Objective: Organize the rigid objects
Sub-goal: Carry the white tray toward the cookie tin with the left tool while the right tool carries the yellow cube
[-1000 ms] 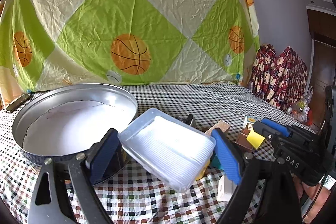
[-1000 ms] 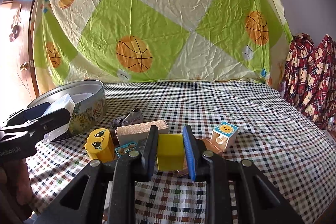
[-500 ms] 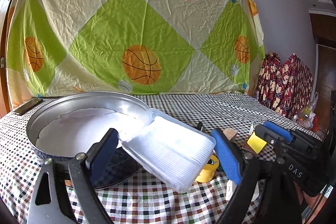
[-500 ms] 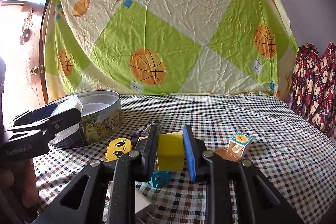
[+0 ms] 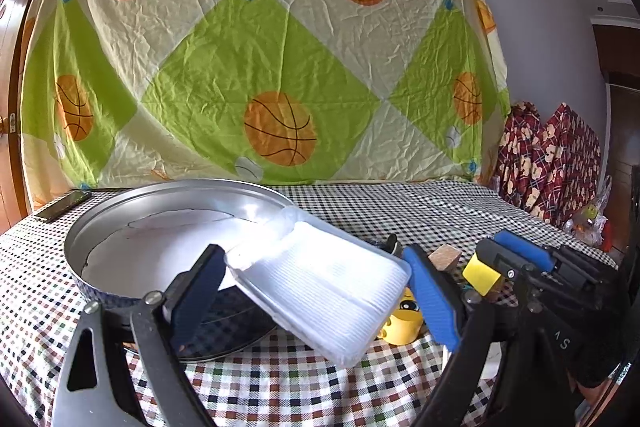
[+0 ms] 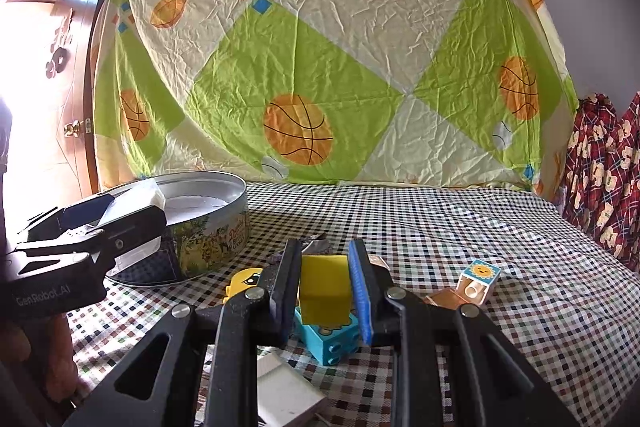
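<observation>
Between the left gripper's (image 5: pixel 316 291) widely spread pads, gripped across its width: a clear plastic box (image 5: pixel 320 287), tilted, hanging over the near rim of the round tin (image 5: pixel 172 195). Between the right gripper's (image 6: pixel 324 291) narrowly set pads, pinched and lifted clear of the checked tablecloth (image 6: pixel 440 227): a yellow block (image 6: pixel 324 287). Ahead of and below the left gripper, inside the tin: only a white paper liner, no toy visible yet, so sorting judged barely begun, with both pieces in the air and none delivered. Left of the right gripper, well apart: the same tin, with the left gripper and its box beside the rim. Below the right gripper's pads, on the cloth: a turquoise studded brick (image 6: pixel 326 341); just left of them, a yellow face-printed block (image 6: pixel 244 281); right of them, a sun-printed cube (image 6: pixel 478 281) touching a brown piece (image 6: pixel 444 297); nearer the camera, a white flat block (image 6: pixel 286 391); beyond the pads, a dark crumpled item, too small to identify. All of these judged left to collect, assuming the tin as destination. Readable writing: "GenRobot.AI" on the left gripper's body, seen from the right wrist view; cursive lettering on the tin's landscape-printed side, too small to spell out; a few white letters on the right gripper's body in the left wrist view, partly cut off, unreadable. Far left of the left gripper, at the table's edge: a dark phone-like slab (image 5: pixel 62 206).
</observation>
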`<state>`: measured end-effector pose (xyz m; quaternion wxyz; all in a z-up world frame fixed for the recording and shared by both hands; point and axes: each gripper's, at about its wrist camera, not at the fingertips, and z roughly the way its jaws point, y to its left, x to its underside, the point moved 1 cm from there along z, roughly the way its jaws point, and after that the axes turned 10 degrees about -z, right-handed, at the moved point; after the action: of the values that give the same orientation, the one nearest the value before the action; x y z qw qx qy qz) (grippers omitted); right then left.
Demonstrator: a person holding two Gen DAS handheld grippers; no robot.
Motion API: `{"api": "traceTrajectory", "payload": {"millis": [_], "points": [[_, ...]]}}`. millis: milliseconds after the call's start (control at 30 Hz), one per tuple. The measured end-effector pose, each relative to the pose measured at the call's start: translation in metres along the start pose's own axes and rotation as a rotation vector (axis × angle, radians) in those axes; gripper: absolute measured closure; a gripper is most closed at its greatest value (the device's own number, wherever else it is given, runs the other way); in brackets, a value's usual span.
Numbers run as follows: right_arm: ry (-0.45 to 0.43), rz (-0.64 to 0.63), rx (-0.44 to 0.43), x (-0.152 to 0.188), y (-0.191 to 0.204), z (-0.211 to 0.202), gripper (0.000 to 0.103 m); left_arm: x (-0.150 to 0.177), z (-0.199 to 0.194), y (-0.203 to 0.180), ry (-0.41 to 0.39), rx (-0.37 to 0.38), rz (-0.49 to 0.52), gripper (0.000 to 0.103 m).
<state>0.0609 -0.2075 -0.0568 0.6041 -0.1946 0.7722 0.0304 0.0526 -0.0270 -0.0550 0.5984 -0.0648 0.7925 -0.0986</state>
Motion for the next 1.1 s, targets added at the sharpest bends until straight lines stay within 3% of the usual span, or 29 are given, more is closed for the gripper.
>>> {"api": "traceTrajectory", "payload": {"millis": [1100], "points": [[-0.008, -0.015, -0.075, -0.009, 0.032, 0.011, 0.077, -0.006, -0.014, 0.038, -0.053, -0.066, -0.063, 0.013]]}}
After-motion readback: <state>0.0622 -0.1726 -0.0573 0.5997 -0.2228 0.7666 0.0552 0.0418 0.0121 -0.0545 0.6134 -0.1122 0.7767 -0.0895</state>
